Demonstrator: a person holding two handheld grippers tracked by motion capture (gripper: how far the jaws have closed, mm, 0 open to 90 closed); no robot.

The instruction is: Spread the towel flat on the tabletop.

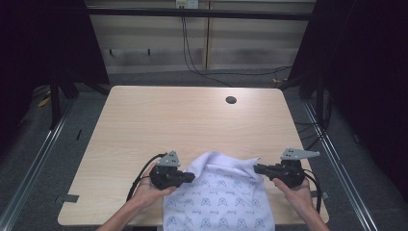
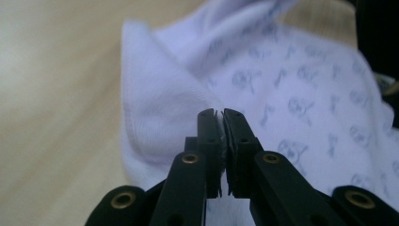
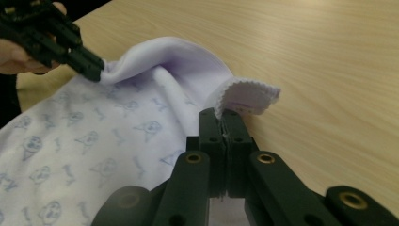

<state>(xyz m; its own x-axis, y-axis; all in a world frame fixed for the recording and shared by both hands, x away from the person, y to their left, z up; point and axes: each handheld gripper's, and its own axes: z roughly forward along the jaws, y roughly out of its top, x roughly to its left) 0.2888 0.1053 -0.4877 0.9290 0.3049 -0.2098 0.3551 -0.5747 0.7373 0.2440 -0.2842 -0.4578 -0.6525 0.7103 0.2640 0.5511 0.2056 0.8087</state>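
A pale wooden table (image 1: 192, 125) with a round cable hole (image 1: 231, 100) is sitting on grey carpet (image 1: 346, 159); black curtains (image 1: 365, 57) are flanking it, cables (image 1: 192, 57) hanging down the beige wall (image 1: 144, 33) behind.

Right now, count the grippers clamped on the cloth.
2. The left gripper pinches the cloth at its left edge; the right gripper pinches the right corner. Both are shut on fabric.

Black claws (image 1: 192, 177) with brass screws, grey plates.
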